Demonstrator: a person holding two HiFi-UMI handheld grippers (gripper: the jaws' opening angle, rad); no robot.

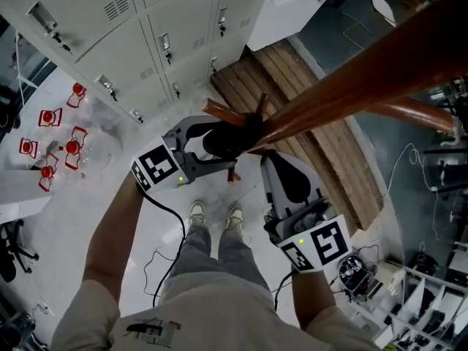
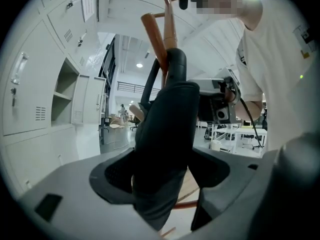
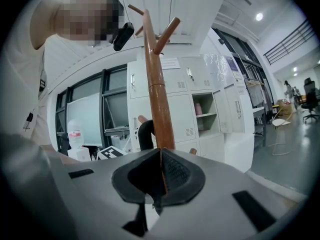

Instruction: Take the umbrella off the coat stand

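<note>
Left claw (image 1: 207, 145) grips umbrella (image 2: 165, 134) by soft, light canopy, handle hooked on coat stand (image 3: 156, 104); my right claw (image 3: 160, 181) clenched, empty.

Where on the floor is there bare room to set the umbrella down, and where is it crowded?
Bare white floor lies between the lockers, the person's shoes and the wooden platform. Crowded: red-and-clear items at left, cables and equipment at right.

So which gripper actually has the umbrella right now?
The left gripper: its jaws are clamped on the black umbrella. The right gripper is shut on nothing, pointing at the coat stand pole.
</note>
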